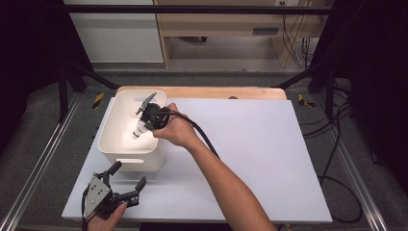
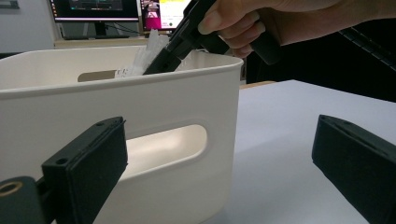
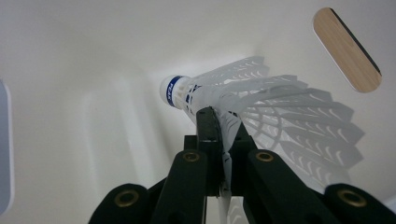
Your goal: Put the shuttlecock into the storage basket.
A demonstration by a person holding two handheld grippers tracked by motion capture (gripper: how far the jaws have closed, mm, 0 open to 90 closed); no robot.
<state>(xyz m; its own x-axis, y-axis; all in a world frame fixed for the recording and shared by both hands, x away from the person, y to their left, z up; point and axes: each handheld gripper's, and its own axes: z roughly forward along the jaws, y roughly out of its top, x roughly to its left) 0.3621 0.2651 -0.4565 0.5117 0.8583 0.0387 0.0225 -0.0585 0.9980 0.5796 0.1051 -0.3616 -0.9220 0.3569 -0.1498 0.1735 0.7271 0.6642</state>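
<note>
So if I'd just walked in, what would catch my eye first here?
Probably the white shuttlecock, pinched by its feathered skirt in the shut right tool, which a hand dips into the white tub at the table's left rear. Next, the left tool near the front left corner, its black jaws spread wide and holding nothing, aimed at the tub's handle slot. All this sits on a plain white table.

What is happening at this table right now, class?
A person's right gripper is shut on a white plastic shuttlecock by its skirt, holding it down inside the white plastic bin with cut-out handles. The left gripper rests open on the white table sheet just in front of the bin, holding nothing.
</note>
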